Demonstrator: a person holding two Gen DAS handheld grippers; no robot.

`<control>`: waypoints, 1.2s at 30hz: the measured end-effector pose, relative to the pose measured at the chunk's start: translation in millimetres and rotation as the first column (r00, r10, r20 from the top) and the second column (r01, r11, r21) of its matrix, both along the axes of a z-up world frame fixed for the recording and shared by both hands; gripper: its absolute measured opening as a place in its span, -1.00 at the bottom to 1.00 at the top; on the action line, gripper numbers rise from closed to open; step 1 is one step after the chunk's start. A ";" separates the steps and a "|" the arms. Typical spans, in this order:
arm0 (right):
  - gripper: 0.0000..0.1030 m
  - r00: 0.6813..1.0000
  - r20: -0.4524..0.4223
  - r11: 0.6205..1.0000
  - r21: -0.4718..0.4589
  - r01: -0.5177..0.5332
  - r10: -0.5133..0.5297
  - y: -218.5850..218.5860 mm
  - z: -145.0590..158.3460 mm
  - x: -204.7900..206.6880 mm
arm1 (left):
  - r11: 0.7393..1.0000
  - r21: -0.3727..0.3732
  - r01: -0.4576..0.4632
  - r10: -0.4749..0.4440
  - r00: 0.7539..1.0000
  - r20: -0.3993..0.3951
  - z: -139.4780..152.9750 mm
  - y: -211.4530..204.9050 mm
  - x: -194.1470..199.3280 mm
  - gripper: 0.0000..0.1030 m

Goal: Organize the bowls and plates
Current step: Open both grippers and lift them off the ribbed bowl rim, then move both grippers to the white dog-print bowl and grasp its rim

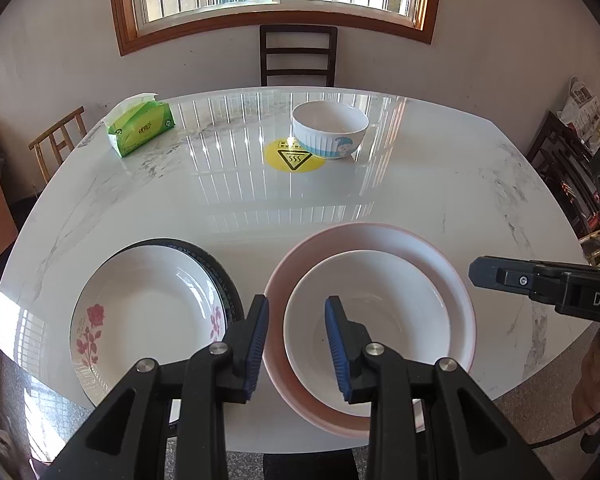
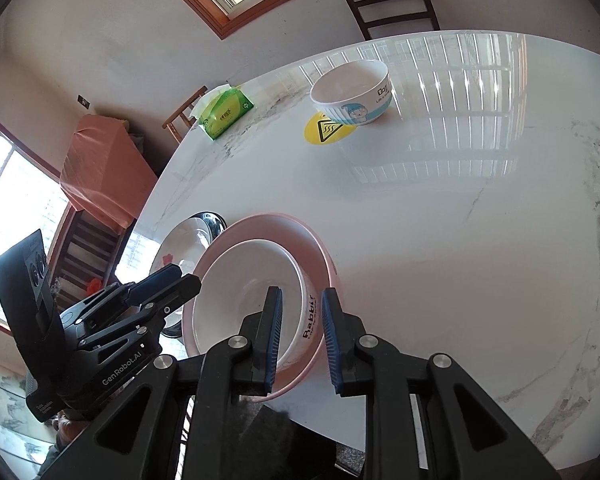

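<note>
A white bowl (image 1: 380, 304) sits inside a pink plate (image 1: 380, 236) at the table's near edge. My left gripper (image 1: 297, 332) is open, and the pink plate's left rim shows between its fingers without the pads pressing. My right gripper (image 2: 302, 336) is open as well, straddling the white bowl's (image 2: 240, 288) printed wall, one finger inside and one outside. To the left, a rose-patterned white plate (image 1: 148, 312) lies on a dark-rimmed plate (image 1: 204, 256). A cartoon-printed bowl (image 1: 330, 128) stands upright far across the table.
A green tissue pack (image 1: 142, 128) lies at the far left of the marble table (image 1: 440, 200), and a yellow warning sticker (image 1: 294, 156) sits beside the cartoon bowl. A dark chair (image 1: 298, 56) stands behind the table under the window. A wooden chair (image 1: 60, 140) is at the left.
</note>
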State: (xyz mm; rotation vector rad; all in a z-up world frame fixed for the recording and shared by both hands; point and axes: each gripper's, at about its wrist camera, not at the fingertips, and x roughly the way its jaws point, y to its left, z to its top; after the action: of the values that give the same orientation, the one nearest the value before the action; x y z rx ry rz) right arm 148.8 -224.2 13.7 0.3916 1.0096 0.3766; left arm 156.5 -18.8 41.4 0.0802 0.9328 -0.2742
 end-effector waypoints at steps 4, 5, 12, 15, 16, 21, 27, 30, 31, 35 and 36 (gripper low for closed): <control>-0.44 1.000 0.010 0.999 -0.024 0.029 -0.029 -15.0 -3.1 6.1 | 1.000 -0.021 -0.013 0.013 1.000 -0.001 5.7 2.6 15.5 -0.42; -0.44 0.999 0.005 0.999 -0.022 0.037 -0.036 -19.4 -5.2 8.4 | 0.999 -0.029 -0.021 0.021 1.000 -0.004 7.3 4.0 21.1 -0.42; -0.35 0.995 -0.037 0.996 0.003 0.089 -0.089 -49.4 -25.5 31.5 | 0.996 -0.073 -0.045 0.042 0.998 -0.044 10.0 8.6 66.3 -0.42; -0.32 0.992 -0.051 0.994 0.009 0.112 -0.111 -60.0 -33.6 45.2 | 0.997 -0.061 -0.046 0.044 0.998 -0.041 6.3 6.2 86.1 -0.42; -0.31 0.992 -0.054 0.993 0.011 0.118 -0.118 -63.8 -35.9 49.6 | 0.997 -0.062 -0.039 0.036 0.998 -0.045 4.5 5.4 94.0 -0.42; -0.28 0.987 -0.072 0.990 0.003 0.142 -0.141 -77.9 -42.2 78.1 | 0.997 -0.079 -0.008 0.000 0.995 -0.101 -10.8 0.1 135.9 -0.42; -0.21 0.986 -0.071 0.989 -0.010 0.147 -0.148 -82.3 -34.6 121.7 | 0.979 -0.204 -0.011 -0.032 0.978 -0.206 -28.3 0.3 184.3 -0.42; -0.08 0.988 -0.057 0.990 -0.009 0.140 -0.140 -79.3 -25.9 145.9 | 0.964 -0.263 -0.030 -0.030 0.975 -0.222 -29.6 -0.6 206.7 -0.42; -0.07 0.989 -0.051 0.990 -0.009 0.137 -0.138 -77.8 -22.3 153.4 | 0.959 -0.280 -0.032 -0.030 0.976 -0.216 -27.5 -0.9 213.6 -0.42; -0.04 0.990 -0.032 0.990 0.002 0.141 -0.141 -73.4 -11.3 181.1 | 0.954 -0.299 -0.006 -0.042 0.987 -0.155 -14.4 -12.5 231.0 -0.33; -0.04 0.990 -0.028 0.990 -0.003 0.141 -0.141 -71.6 -10.0 188.2 | 0.959 -0.285 0.003 -0.044 0.989 -0.138 -11.8 -17.6 234.1 -0.17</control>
State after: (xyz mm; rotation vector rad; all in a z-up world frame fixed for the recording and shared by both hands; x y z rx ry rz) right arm 337.0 -295.8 3.7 0.4656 1.0028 0.2432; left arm 390.6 -36.4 29.6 -0.1962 1.0269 -0.4384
